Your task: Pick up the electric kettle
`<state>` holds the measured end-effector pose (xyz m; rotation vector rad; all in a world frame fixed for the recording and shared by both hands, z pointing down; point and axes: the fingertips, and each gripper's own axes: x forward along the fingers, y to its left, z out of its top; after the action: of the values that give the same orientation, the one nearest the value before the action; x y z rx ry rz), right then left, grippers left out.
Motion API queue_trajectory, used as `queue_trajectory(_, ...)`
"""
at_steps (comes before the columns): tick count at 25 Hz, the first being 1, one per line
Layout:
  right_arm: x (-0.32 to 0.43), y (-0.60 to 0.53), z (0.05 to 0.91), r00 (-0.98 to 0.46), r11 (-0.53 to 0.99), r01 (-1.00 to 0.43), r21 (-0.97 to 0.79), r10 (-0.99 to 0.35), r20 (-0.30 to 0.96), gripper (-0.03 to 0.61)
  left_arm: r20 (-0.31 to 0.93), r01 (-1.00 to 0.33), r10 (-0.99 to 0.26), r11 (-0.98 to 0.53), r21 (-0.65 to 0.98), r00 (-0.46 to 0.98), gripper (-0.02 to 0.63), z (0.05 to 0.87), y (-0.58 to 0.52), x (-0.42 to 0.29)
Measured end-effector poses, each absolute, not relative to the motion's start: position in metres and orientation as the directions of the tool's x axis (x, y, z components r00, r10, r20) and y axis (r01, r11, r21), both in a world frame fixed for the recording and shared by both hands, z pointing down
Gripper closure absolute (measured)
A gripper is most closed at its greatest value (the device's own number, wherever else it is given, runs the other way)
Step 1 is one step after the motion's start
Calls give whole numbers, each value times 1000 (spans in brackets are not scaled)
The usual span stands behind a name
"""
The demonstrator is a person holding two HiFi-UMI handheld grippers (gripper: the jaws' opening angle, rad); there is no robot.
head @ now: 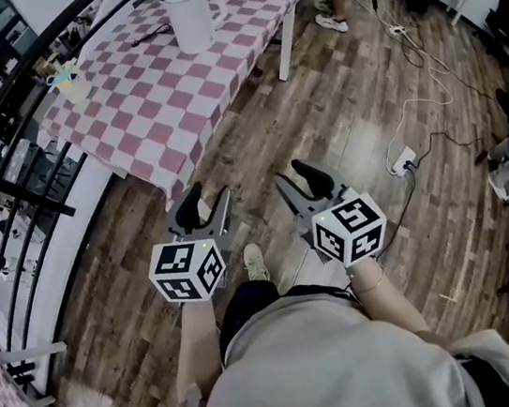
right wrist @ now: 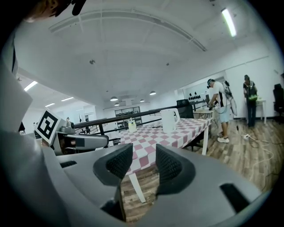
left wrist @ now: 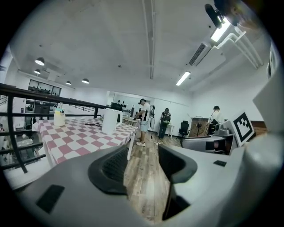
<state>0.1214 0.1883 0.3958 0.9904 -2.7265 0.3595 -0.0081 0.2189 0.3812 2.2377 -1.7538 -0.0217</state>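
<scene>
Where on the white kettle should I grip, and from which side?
Grip the loop handle of the white kettle, which stands upright on the checked table with that handle jutting to its right in the head view. Probably best to bring the right gripper, open and empty, in level from that side, jaws straddling the handle's vertical bar.

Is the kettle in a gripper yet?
No: the kettle stands on the checkered table, well ahead of the left gripper and right gripper, both open and empty.
</scene>
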Motion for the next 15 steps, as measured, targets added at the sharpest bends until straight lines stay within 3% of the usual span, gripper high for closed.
queue_trajectory(15,62,95,382,-691,664,-722,-194,-683,235,423,164,-932,-933,-280,232,321,383,380,122,-86)
